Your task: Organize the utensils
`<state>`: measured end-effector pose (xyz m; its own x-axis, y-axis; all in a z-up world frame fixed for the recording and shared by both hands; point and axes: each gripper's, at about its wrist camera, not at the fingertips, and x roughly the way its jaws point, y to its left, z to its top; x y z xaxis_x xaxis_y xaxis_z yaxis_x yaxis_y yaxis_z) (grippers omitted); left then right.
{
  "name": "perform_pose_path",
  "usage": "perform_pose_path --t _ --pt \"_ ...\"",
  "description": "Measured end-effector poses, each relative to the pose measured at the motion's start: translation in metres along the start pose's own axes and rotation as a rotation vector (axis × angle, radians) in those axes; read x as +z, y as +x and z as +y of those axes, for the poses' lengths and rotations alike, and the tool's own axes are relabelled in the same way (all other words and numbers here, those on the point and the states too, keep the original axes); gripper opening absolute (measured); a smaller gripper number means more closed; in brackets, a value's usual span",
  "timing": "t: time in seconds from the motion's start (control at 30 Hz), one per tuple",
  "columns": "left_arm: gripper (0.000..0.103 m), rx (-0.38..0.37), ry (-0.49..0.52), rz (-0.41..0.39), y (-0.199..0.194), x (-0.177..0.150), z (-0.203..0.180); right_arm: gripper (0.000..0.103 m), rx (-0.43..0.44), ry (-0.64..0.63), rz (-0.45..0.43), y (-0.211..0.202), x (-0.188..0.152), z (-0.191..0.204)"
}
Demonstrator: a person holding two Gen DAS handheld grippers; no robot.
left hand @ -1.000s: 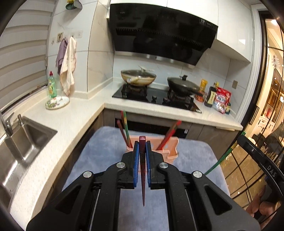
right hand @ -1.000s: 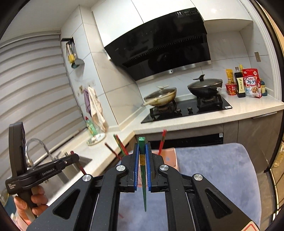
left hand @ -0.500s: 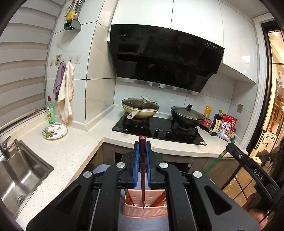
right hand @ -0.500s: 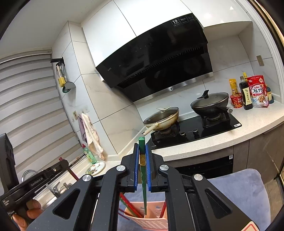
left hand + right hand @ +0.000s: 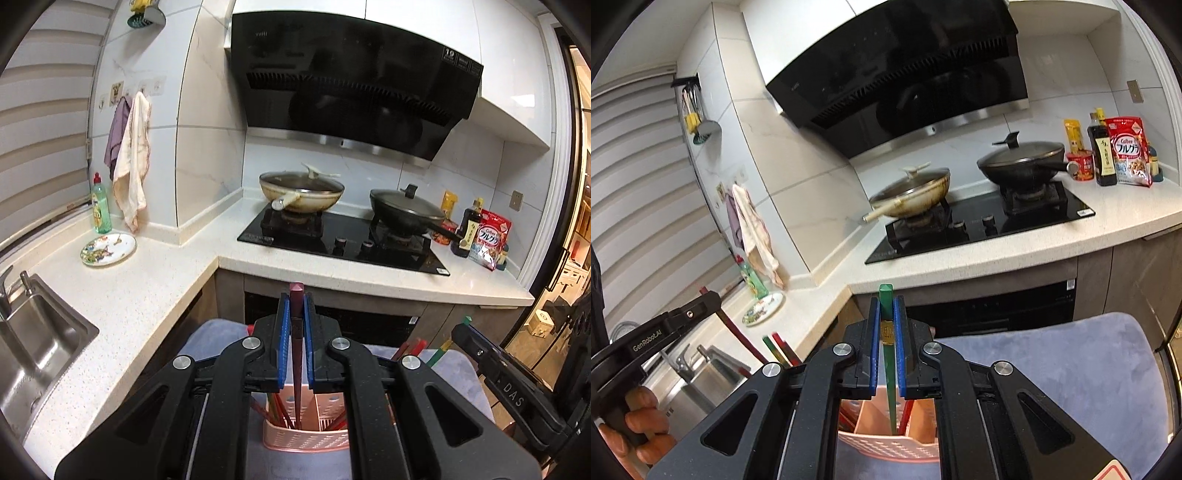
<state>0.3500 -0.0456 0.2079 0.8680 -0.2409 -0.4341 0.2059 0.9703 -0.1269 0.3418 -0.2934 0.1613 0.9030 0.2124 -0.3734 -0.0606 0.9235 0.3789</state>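
Crowding pink holder (image 5: 306,439), red chopsticks (image 5: 280,410) flank maroon chopstick (image 5: 296,354).

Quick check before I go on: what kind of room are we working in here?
A home kitchen, by the look of it: a gas hob with two lidded pans under a black range hood, and a steel sink set into the white counter.
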Motion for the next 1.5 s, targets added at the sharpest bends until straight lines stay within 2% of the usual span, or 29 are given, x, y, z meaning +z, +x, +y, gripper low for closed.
perform_pose_path --t 0.23,0.33,0.43,0.53,0.63,0.93,1.3,1.33,1.43,1.5 --pt "0.008 -0.009 -0.014 0.029 0.007 -0.016 0.003 0.008 -0.018 -0.003 0.05 0.007 -0.017 -0.001" --pt "0.009 0.003 0.009 0.018 0.0 -0.017 0.0 0.013 -0.014 0.009 0.035 -0.002 -0.016 -0.002" --pt "0.009 0.018 0.026 0.011 -0.011 -0.018 -0.004 0.013 -0.012 -0.005 0.021 -0.015 -0.013 0.003" --pt "0.016 0.026 0.033 0.007 -0.023 -0.021 -0.006 0.013 -0.009 -0.033 0.014 -0.03 -0.013 0.01" --pt "0.018 0.038 0.041 0.007 -0.036 -0.024 -0.009 0.013 -0.009 -0.068 0.013 -0.046 -0.017 0.018" --pt "0.018 0.106 0.078 0.045 -0.073 -0.049 -0.012 0.013 -0.008 -0.13 0.058 -0.094 -0.049 0.034" --pt "0.018 0.155 0.099 0.121 -0.107 -0.094 -0.009 0.013 -0.079 -0.21 0.118 -0.134 -0.095 0.045" --pt "0.019 0.154 0.1 0.129 -0.109 -0.099 -0.008 0.013 -0.085 -0.212 0.124 -0.136 -0.099 0.046" --pt "0.032 0.162 0.109 0.146 -0.115 -0.112 -0.007 0.013 -0.108 -0.226 0.14 -0.143 -0.11 0.047" --pt "0.032 0.167 0.114 0.151 -0.118 -0.12 -0.007 0.013 -0.12 -0.233 0.152 -0.146 -0.117 0.047"
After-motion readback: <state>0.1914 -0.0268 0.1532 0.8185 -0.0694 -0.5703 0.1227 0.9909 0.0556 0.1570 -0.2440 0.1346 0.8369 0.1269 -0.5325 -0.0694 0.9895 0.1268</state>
